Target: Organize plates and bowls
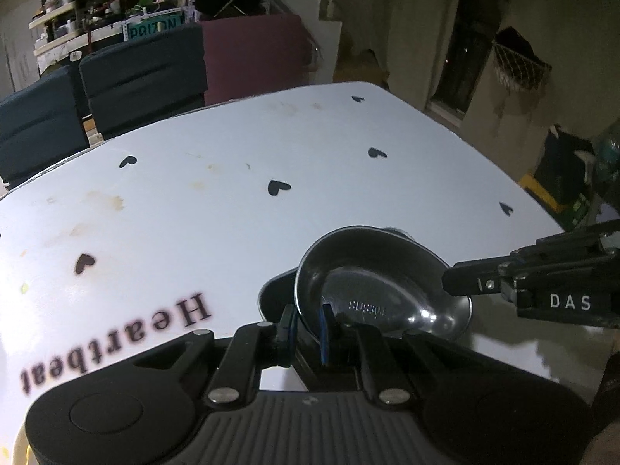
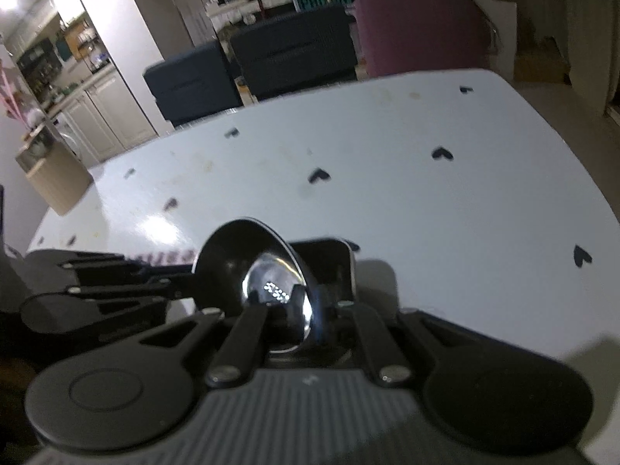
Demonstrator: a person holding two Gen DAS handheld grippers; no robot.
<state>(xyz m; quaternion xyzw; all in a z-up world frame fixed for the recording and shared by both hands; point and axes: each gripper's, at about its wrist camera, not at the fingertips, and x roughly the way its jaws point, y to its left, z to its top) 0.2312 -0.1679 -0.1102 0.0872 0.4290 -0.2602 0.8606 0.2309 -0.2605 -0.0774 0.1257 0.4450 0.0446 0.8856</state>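
Note:
A shiny steel bowl (image 1: 379, 271) hangs tilted just above the white table (image 1: 232, 213). My left gripper (image 1: 306, 321) is shut on its near rim, with the rim pinched between the blue pads. My right gripper (image 1: 449, 283) reaches in from the right and meets the opposite rim. In the right wrist view the same bowl (image 2: 240, 255) stands on edge, its rim clamped in my right gripper (image 2: 298, 302), while the left gripper (image 2: 186, 286) holds its left side. A second dark metal dish (image 1: 273, 294) (image 2: 329, 267) lies behind the bowl, mostly hidden.
The white table (image 2: 426, 213) carries black heart prints and the word "Heartbeat". Two dark blue chairs (image 1: 143, 77) and a maroon one (image 1: 255, 54) stand at its far edge. A cardboard box (image 2: 54, 178) sits off the far left corner.

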